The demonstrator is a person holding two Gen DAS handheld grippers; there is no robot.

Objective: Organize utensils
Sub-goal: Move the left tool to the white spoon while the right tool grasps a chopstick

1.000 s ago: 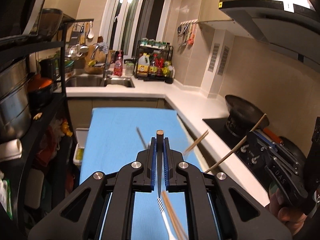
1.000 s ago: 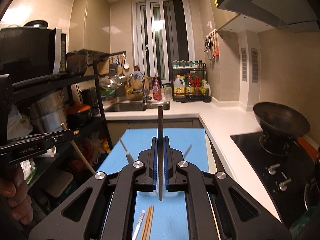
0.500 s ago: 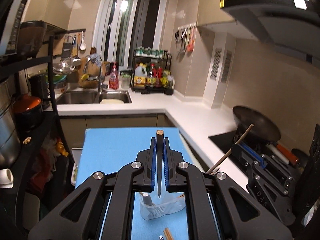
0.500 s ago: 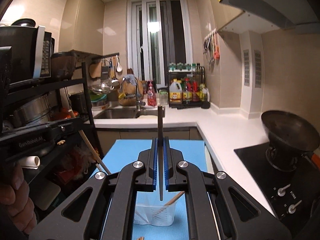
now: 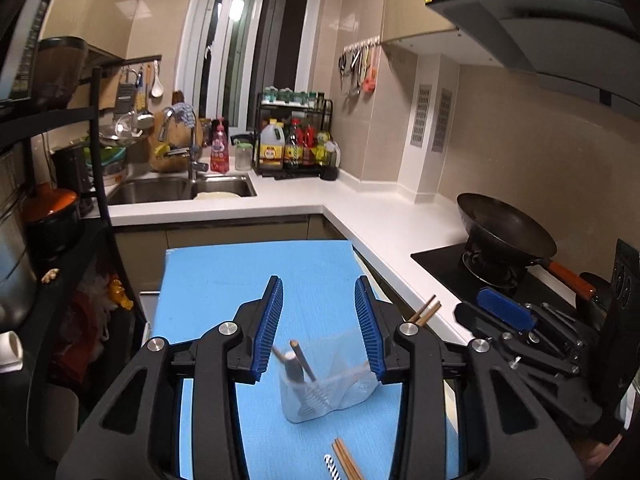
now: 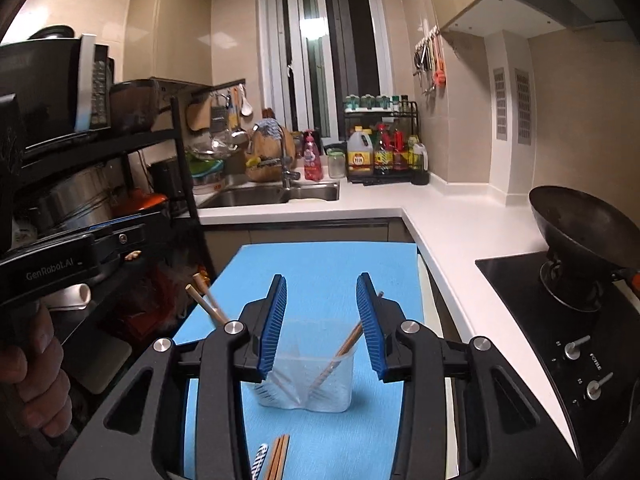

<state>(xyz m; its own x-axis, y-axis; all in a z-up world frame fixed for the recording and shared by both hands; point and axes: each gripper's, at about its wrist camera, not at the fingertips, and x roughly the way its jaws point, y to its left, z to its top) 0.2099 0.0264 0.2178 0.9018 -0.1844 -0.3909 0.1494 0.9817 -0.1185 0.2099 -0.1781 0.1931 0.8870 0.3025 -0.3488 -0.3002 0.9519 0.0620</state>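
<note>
A clear plastic container stands on the blue mat and holds chopsticks and a grey-handled utensil. My left gripper hovers just above it; its jaws are opening with nothing pressed between the pads. My right gripper is over the same container, jaws also opening and empty, with a chopstick leaning inside. Two more chopsticks stick out at the left. A loose chopstick pair and a striped-handled utensil lie on the mat nearer me.
White counter runs along the right with a black wok on the hob. Sink and bottle rack sit at the back. A black shelf rack with pots stands left. A hand holds the left gripper.
Both grippers went from shut on a stick to open. The sticks now stand in the container. Both views moved down and closer to the container.
</note>
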